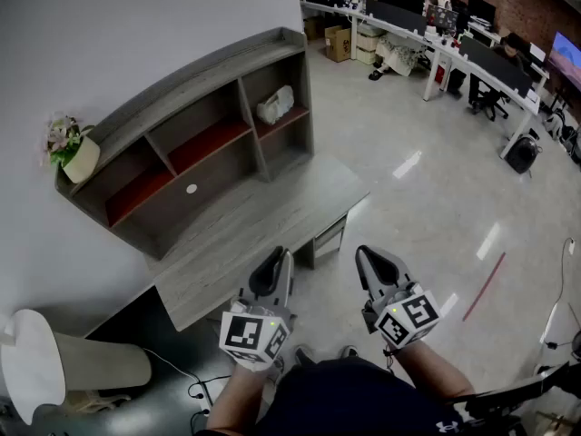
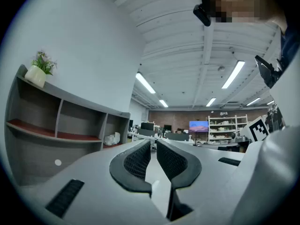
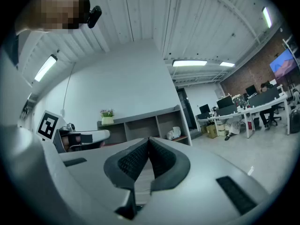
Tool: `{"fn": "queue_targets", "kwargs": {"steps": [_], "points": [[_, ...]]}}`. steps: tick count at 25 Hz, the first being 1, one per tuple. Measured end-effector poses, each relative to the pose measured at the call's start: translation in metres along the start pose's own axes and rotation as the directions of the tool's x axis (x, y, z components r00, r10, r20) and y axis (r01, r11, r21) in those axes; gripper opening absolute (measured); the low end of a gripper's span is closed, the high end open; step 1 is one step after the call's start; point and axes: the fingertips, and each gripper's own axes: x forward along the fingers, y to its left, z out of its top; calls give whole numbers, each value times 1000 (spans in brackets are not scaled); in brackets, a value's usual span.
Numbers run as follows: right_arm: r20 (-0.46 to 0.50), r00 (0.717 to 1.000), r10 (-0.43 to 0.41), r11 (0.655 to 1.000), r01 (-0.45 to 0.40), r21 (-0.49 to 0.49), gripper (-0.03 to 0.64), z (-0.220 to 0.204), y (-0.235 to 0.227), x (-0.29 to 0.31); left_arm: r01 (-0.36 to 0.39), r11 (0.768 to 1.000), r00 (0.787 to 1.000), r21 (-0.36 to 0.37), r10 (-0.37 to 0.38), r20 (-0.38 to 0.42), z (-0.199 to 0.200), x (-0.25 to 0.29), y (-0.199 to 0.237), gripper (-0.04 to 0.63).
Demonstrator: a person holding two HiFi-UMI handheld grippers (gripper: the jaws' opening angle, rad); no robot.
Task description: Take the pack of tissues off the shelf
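The pack of tissues [image 1: 275,104] is a white, crumpled-looking bundle on the red board of the shelf's [image 1: 182,87] upper right compartment. It also shows small in the left gripper view [image 2: 111,138] and the right gripper view [image 3: 174,133]. My left gripper [image 1: 273,260] [image 2: 153,143] hangs over the desk's front edge, far short of the shelf, jaws drawn together to a thin slit with nothing between them. My right gripper [image 1: 369,260] [image 3: 148,139] is beside it over the floor, shut and empty.
The grey shelf stands on a grey desk [image 1: 272,216] against the white wall, with a potted plant [image 1: 74,151] on its left end. A white chair [image 1: 50,361] stands at the lower left. Office desks [image 1: 436,34] line the far right across shiny floor.
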Motion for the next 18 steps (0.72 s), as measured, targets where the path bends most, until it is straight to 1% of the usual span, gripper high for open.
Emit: {"fn": "queue_targets", "kwargs": {"steps": [6,13,18], "points": [[8,1000,13,1000,-13,8,11,5,-17,-33,-11,1000,1000,-1,11,-12,-5,-3,-37,54],[37,999,38,999,-39,31,12,14,-32,-55,-42,999,999,28,42,-4,1,-4,-64,54],[50,996,72,997,-73,10,12,17,-39,-71,-74,997,997,38,74,-4,-3,-8,-80,54]]}}
